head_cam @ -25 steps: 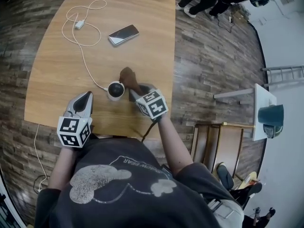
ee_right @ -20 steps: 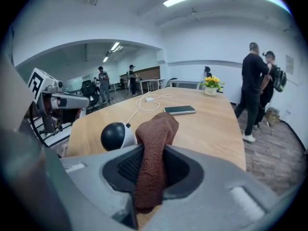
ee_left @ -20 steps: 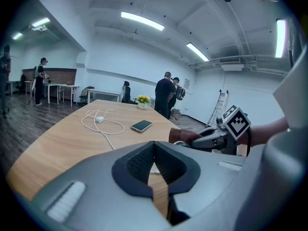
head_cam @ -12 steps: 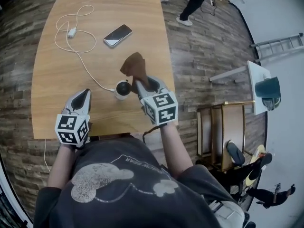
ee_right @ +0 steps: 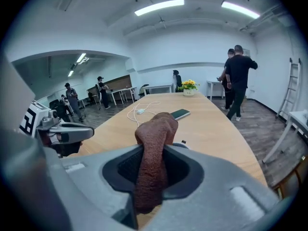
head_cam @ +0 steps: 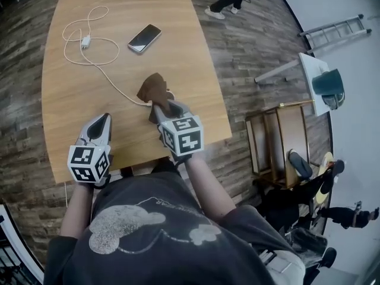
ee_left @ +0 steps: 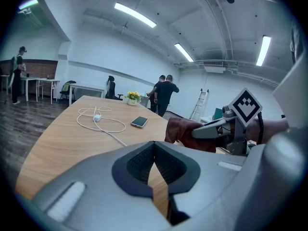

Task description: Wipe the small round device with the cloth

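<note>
Two grippers are over the near edge of the table (head_cam: 71, 100), and only one of them is working. The right gripper (head_cam: 160, 110) has its jaws clenched on the brown cloth (head_cam: 153, 88). The left gripper (head_cam: 102, 122) is at the lower left of the head view, its jaws pressed together on nothing, with only a thin slit between them.

We judge that the wiping itself is in hand: the cloth lies where the white cable (head_cam: 113, 79) ends, so the small round device is under it, at the middle of the head view. In the right gripper view, only a pale edge (ee_right: 183, 144) just right of the cloth seems to belong to it.

The next move calls for pressing the cloth down and rubbing around the device, gently, because it looks light and may slide.

The cloth is a long strip; its long axis runs from the jaws away from the person, toward the phone (head_cam: 144, 38). The device is round, and we cannot tell its facing.
</note>
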`<action>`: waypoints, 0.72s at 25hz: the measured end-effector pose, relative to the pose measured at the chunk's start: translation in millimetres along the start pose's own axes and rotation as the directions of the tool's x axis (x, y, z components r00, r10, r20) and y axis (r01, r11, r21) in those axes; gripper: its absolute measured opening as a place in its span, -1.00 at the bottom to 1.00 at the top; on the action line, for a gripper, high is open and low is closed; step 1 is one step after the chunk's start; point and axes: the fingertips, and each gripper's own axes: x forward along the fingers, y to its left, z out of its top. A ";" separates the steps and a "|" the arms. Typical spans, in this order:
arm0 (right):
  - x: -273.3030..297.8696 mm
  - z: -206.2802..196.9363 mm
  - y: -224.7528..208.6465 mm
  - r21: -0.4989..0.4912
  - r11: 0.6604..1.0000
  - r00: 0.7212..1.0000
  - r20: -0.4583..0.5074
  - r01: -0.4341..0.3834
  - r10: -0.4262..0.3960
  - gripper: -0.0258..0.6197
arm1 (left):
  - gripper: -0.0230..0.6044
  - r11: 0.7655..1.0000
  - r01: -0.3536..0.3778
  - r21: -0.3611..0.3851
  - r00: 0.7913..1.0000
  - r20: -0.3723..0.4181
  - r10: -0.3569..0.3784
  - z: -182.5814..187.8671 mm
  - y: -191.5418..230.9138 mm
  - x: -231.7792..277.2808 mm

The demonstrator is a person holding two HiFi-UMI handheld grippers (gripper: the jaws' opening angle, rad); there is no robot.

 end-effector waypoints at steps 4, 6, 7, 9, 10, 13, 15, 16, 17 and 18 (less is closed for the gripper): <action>10.5 -21.4 10.0 0.036 0.999 0.999 -0.042 0.027 -0.026 -0.67 | -0.87 1.000 0.016 0.013 0.999 -0.030 -0.016 -11.8 9.2 -11.1; 16.0 -31.7 13.6 0.044 0.998 0.997 -0.062 0.041 -0.039 -0.67 | -0.87 1.000 0.020 0.015 0.999 -0.038 -0.019 -15.9 13.1 -16.1; 18.6 -37.0 14.7 0.049 0.998 0.996 -0.072 0.048 -0.044 -0.67 | -0.87 1.000 0.020 0.016 0.999 -0.041 -0.020 -17.4 14.4 -18.6; 23.6 -48.2 15.4 0.063 0.996 0.994 -0.093 0.059 -0.053 -0.67 | -0.87 1.000 0.021 0.016 0.999 -0.044 -0.021 -20.3 15.8 -23.4; 26.0 -54.3 15.1 0.071 0.995 0.993 -0.105 0.065 -0.057 -0.67 | -0.87 1.000 0.022 0.015 0.999 -0.046 -0.021 -21.9 16.3 -25.8; 32.9 -71.6 13.3 0.093 0.993 0.988 -0.142 0.077 -0.064 -0.67 | -0.87 1.000 0.020 0.012 0.999 -0.050 -0.019 -25.8 19.0 -32.5; 37.0 -80.1 12.7 0.101 0.992 0.985 -0.159 0.082 -0.065 -0.67 | -0.87 1.000 0.015 0.009 0.999 -0.049 -0.015 -26.9 23.2 -35.8; 38.0 -83.3 12.6 0.101 0.991 0.984 -0.163 0.084 -0.067 -0.67 | -0.87 1.000 0.012 0.007 0.999 -0.047 -0.012 -26.9 25.4 -37.2; 38.1 -85.7 12.8 0.099 0.991 0.984 -0.165 0.086 -0.069 -0.67 | -0.87 1.000 0.010 0.006 0.999 -0.043 -0.009 -26.5 27.1 -38.4; 37.4 -87.0 13.3 0.097 0.992 0.984 -0.164 0.086 -0.070 -0.67 | -0.87 1.000 0.008 0.005 0.999 -0.039 -0.008 -25.5 28.3 -39.5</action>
